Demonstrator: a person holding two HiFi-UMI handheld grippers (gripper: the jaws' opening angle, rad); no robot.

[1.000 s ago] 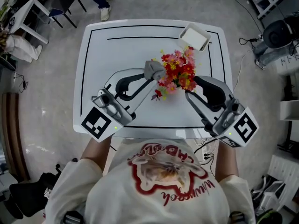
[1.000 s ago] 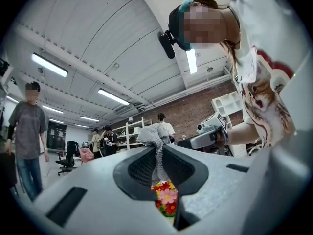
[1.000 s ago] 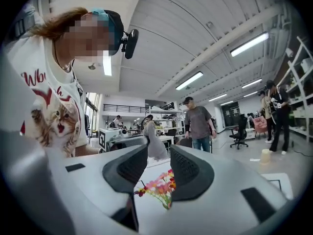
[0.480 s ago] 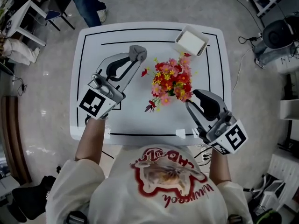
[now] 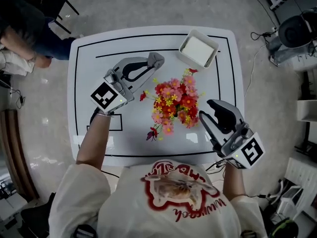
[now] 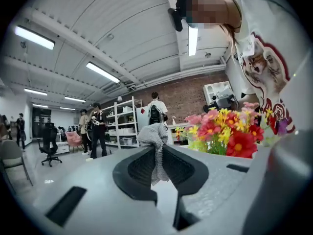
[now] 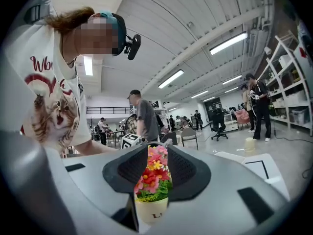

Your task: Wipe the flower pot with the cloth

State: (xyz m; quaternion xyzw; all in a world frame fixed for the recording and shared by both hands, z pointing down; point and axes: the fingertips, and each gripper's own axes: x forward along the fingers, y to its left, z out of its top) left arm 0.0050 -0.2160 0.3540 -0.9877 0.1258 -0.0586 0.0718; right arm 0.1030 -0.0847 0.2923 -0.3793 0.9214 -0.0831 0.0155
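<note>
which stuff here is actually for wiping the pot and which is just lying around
For the job:
- grey cloth, clamped in the left gripper
- flower pot, with its red, pink and yellow flowers

Just lying about:
- white tray at the table's far corner

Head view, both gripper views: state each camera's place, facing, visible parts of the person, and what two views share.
Head view: on the head, facing down at the table; shirt, arms, left gripper, right gripper show.
Left gripper view: on that gripper, facing along its jaws, shut on the cloth; shirt shows.
Right gripper view: likewise, facing the flower pot; shirt shows.
Shared: all three show the flowers.
</note>
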